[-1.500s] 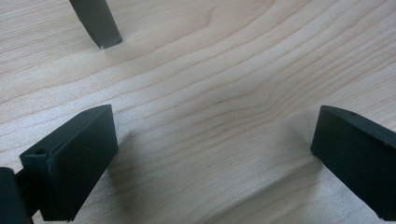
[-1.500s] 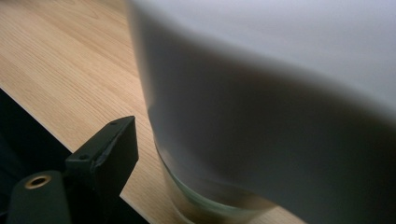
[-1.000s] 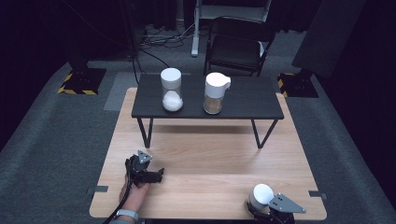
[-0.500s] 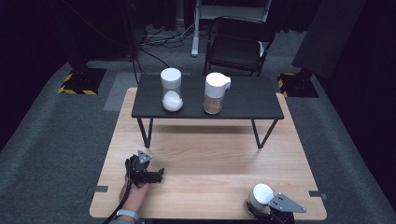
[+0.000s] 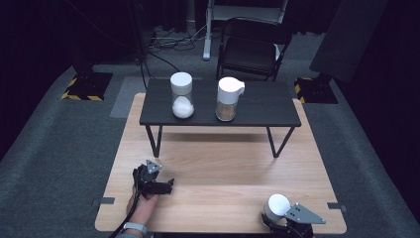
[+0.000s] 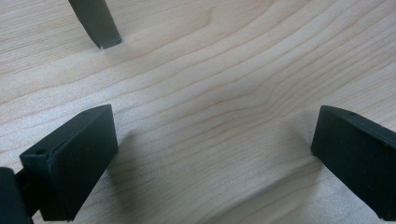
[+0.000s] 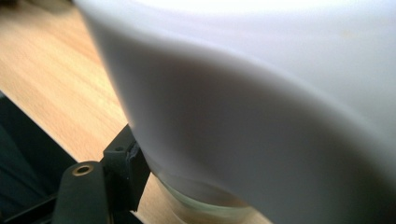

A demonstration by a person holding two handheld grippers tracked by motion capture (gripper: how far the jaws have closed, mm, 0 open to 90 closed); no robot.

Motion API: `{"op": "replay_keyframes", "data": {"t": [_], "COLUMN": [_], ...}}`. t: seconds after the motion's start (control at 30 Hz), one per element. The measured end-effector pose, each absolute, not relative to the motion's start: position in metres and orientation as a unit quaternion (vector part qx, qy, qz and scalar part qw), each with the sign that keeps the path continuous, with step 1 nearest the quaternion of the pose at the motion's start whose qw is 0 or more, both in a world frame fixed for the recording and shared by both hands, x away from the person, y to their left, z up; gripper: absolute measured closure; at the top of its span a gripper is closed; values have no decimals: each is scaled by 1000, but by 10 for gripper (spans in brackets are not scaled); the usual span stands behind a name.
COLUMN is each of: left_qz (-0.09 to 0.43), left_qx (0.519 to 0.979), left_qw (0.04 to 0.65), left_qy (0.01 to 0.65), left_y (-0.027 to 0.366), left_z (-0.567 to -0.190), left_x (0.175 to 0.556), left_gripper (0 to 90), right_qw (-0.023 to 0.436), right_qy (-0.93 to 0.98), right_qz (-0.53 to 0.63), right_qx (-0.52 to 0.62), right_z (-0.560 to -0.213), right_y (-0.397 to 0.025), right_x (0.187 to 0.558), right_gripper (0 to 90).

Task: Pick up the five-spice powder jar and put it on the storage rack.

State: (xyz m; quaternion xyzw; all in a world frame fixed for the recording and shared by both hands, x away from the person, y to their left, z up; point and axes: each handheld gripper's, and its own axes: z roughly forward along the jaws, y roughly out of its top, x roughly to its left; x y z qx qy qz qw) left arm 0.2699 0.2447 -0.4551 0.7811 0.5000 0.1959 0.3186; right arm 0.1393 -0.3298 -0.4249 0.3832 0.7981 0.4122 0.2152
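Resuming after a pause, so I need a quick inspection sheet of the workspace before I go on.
Surface: wooden table, bare in the middle; black stand at its far side.
Job's things: near jar, white lid, at the table's near right edge.
Clutter: left jar with white fill and right jar with brown fill, both upright on the stand.
Grippers: left claw open, low over bare wood; right claw shut on the near jar.
Cables: one trails from the left claw past the hand; more on the floor.
Surroundings: chair, grey carpet, dark room.
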Motion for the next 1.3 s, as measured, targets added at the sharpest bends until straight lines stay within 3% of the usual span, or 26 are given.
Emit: {"op": "replay_keyframes", "data": {"t": [1.3], "left_qz": [195], "left_qx": [781], "left_qw": [318], "left_qy": [500], "left_y": [245], "left_z": [-455], "left_x": [271], "left_gripper": [2], "right_qw": [213], "right_qy": [794], "right_qz": [413], "right_qx": [393], "right_z": [-325], "right_y": [-329], "right_x": [193], "right_gripper": [300]}}
